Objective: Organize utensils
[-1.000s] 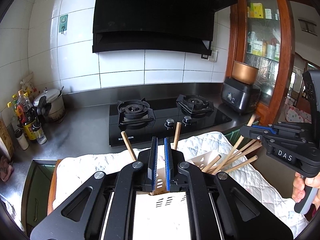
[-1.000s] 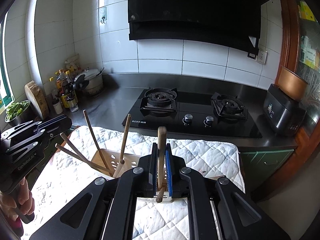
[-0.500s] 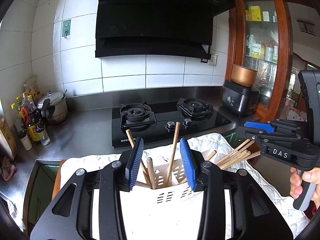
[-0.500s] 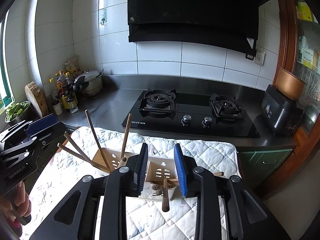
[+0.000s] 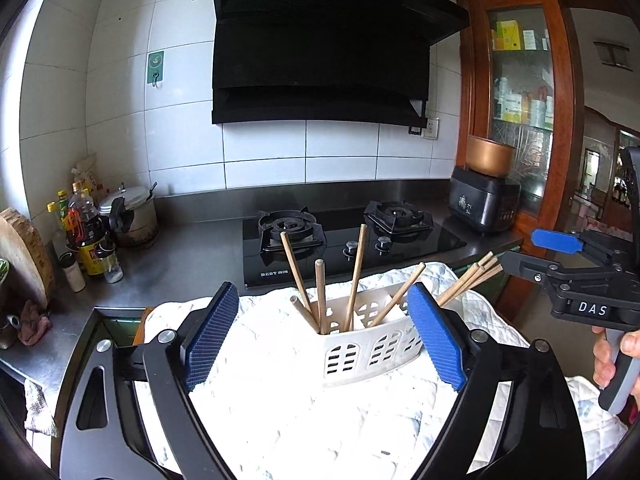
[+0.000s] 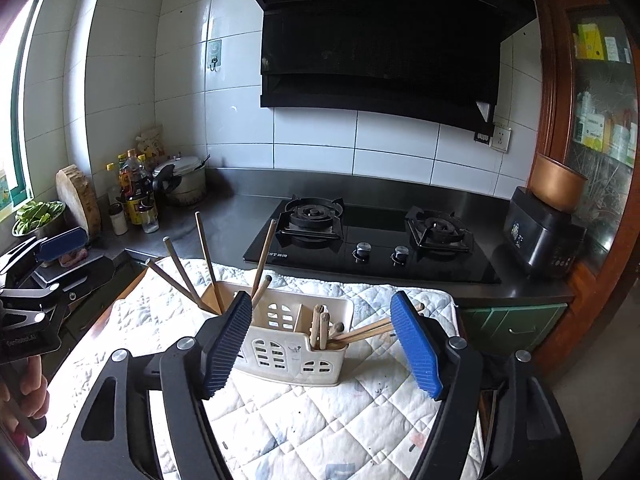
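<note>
Left gripper (image 5: 322,338) nearest in left wrist view, jaws wide and opening, blue pads (image 5: 208,334) clear of everything, nothing gripped; white utensil caddy (image 5: 370,350) just beyond, between the pads but not touched. Right gripper (image 6: 320,346) likewise wide and opening, nothing pressed, caddy (image 6: 294,350) between the pads, untouched. Caddy resting on white quilted cloth (image 6: 280,420) spread over the bench (image 6: 236,216). Wooden utensil handles (image 5: 320,296) upright or leaning in the caddy's left compartment; several wooden chopsticks (image 6: 362,330) and short handles in its right compartment, tips slanting out over the right rim. In left view, same chopsticks (image 5: 470,278) fanning out to the right behind the pad. Right gripper (image 5: 560,256) also seen at the right edge of left view, held by a hand (image 5: 614,356); left gripper (image 6: 56,256) at the left edge of right view, hand (image 6: 30,386) below it. Farther back: black two-burner gas hob (image 6: 372,240) set in the dark bench. Sauce bottles (image 6: 136,196), a lidded pot (image 6: 184,182), a round wooden block (image 6: 78,198) and a bowl of greens (image 6: 38,214) in the far left corner. Black cooker (image 6: 544,236) with a copper inner pot (image 6: 558,186) on top at far right, beside a wooden glass-door cabinet (image 5: 520,80). Black range hood (image 5: 320,48) on the white tiled wall behind.
</note>
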`<state>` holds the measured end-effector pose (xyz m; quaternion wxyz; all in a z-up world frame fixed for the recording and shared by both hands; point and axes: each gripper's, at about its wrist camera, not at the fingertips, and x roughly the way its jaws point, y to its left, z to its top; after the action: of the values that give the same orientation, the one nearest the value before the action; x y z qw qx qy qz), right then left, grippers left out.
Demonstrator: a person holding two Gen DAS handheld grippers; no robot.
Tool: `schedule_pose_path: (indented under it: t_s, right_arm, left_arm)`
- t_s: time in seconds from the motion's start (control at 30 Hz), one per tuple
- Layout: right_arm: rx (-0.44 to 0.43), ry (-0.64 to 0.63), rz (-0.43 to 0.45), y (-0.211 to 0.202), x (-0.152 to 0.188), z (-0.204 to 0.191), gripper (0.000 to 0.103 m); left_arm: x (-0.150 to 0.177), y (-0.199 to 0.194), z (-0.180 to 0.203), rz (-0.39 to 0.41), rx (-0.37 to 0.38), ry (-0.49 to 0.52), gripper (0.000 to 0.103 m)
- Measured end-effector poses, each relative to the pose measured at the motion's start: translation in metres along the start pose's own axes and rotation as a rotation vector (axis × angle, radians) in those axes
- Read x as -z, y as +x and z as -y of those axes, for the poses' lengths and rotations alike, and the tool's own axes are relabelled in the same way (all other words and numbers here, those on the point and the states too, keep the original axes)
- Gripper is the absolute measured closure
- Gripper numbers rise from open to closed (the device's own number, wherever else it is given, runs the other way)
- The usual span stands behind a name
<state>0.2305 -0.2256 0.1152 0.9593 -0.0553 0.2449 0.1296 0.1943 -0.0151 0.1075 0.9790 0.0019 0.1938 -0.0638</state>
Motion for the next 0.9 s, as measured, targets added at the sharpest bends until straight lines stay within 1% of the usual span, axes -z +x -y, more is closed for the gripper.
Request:
schedule_pose_path:
  t_s: [0.03,0.13,0.27,0.47,0.6,0.73,0.9]
  right_arm:
    - [0.004,0.001,0.007,-0.005,0.004,-0.001,0.024]
    - [0.008,-0.001,0.027,-0.019,0.015,-0.005,0.017]
    - [0.004,0.002,0.032,-0.032,0.032,-0.011,0.013]
    - [0.004,-0.008,0.011,-0.042,0.058,-0.025,0.009]
    - [0.004,-0.006,-0.005,-0.047,0.078,-0.033,0.009]
    - [0.003,0.024,-0.013,-0.054,0.097,-0.039,0.008]
    - [-0.009,0.087,-0.029,-0.062,0.118,-0.037,0.007]
  left_arm:
    - [0.003,-0.004,0.0,0.003,-0.005,0.005,0.014]
    - [0.014,-0.017,0.0,0.009,-0.008,0.01,0.01]
    - [0.026,-0.03,-0.001,0.007,-0.014,0.012,0.009]
    - [0.046,-0.05,-0.001,0.009,-0.027,0.025,0.006]
    - [0.063,-0.059,0.003,-0.017,-0.036,0.045,0.005]
    - [0.079,-0.067,0.007,-0.023,-0.07,0.06,0.005]
    - [0.099,-0.076,0.004,-0.052,-0.061,0.04,0.005]
